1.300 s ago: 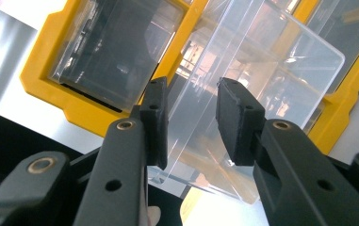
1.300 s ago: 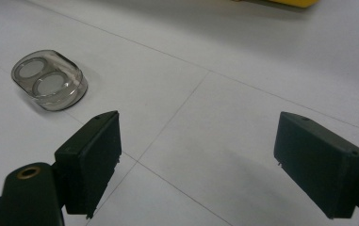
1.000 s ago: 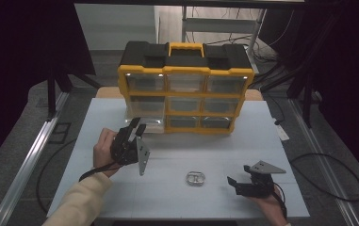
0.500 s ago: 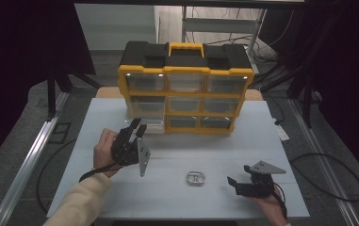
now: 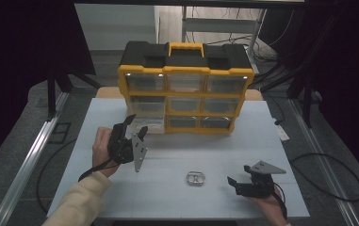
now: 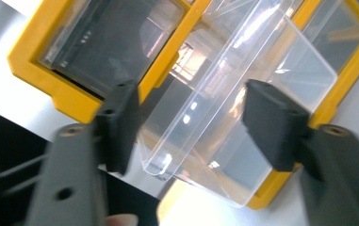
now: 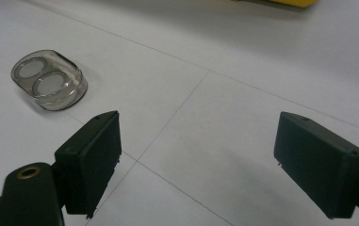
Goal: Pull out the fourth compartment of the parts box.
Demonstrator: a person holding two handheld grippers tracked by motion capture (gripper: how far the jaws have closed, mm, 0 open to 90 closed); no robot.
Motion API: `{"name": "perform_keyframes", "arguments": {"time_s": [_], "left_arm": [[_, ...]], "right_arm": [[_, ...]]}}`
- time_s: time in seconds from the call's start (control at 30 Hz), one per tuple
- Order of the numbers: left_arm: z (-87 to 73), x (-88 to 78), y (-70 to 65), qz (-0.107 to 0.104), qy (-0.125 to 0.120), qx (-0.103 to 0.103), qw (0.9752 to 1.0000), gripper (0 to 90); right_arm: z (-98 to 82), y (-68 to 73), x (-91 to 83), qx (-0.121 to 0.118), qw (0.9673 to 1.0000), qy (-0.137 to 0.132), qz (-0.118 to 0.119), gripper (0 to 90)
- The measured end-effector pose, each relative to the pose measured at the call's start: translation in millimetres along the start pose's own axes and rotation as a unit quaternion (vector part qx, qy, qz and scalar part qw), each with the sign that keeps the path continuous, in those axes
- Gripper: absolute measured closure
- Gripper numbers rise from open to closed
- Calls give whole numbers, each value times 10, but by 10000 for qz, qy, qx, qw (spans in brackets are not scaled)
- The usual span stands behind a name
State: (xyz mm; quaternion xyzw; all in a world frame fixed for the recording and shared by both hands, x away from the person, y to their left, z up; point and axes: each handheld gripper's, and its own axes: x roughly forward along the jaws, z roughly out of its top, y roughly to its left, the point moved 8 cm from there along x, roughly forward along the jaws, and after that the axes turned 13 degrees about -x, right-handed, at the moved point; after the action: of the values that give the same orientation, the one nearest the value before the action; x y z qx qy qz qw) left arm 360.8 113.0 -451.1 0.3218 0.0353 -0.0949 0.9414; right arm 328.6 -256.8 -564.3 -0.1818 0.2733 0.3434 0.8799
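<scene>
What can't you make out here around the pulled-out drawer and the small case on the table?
- Clear drawer, left gripper view: whether anything lies inside; glare and see-through walls confuse it.
- The same drawer, high view: the left tool covers its front edge.
- Small grey case, right gripper view: closed, contents not readable through the tinted lid; too small in the high view.
- Organizer other drawers, high view: contents too dim.

The drawer cabinet (image 5: 185,89) stands at the far middle of the tabletop (image 5: 224,146). Its lower-left drawer (image 5: 150,123) juts out, with the left hand-held gripper (image 5: 136,127) just before it. Nearer, the small case (image 5: 195,178) lies left of the right hand-held gripper (image 5: 233,182).
</scene>
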Motion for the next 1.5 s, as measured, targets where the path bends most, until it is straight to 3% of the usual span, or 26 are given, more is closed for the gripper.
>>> {"name": "perform_keyframes", "arguments": {"time_s": [0.17, 0.27, 0.3, 0.37, 0.53, 0.8, 0.83, 0.9, 1.0, 1.1, 1.3, 1.43, 1.47, 1.5], "left_arm": [[-6, -35, -46, -480, 71, -294, 9984, 285], [0, -79, -93, -858, 48, -593, 9945, 276], [0, -79, -93, -858, 48, -593, 9945, 272], [6, -100, -115, -1055, 84, -714, 9918, 267], [15, -146, -161, -1491, 176, -1130, 9822, 254], [-19, -187, -204, -1907, 307, -1469, 9701, 247], [-37, -191, -221, -2007, 364, -1578, 9662, 245], [-48, -199, -233, -2090, 396, -1653, 9630, 239], [-59, -230, -258, -2268, 438, -1827, 9557, 233], [-57, -275, -269, -2462, 461, -2044, 9463, 227], [-75, -328, -260, -2565, 515, -2175, 9404, 229], [-73, -354, -289, -2743, 584, -2311, 9316, 227], [-67, -362, -307, -2834, 598, -2362, 9275, 226], [-67, -362, -307, -2834, 598, -2362, 9275, 224]], "right_arm": [[1, 1, -1, -1, 10000, -4, 2, 163], [1, -2, 0, 0, 10000, -2, -3, 163], [1, -2, 0, 0, 10000, -2, -3, 163], [2, -2, 1, 2, 10000, -3, -1, 164], [2, -9, 1, 20, 10000, -10, 3, 164], [9, -30, 2, 62, 10000, -55, 7, 163], [10, -36, 0, 61, 10000, -55, 2, 163], [16, -39, -9, 81, 9999, -83, -15, 163], [14, -35, -25, 84, 9999, -99, -27, 163], [14, -45, -34, 96, 9999, -99, -43, 163], [10, -54, -42, 109, 9999, -110, -58, 163], [6, -51, -45, 94, 9999, -108, -58, 163], [8, -47, -44, 85, 9999, -113, -53, 163], [8, -47, -44, 85, 9999, -113, -53, 163]]}}
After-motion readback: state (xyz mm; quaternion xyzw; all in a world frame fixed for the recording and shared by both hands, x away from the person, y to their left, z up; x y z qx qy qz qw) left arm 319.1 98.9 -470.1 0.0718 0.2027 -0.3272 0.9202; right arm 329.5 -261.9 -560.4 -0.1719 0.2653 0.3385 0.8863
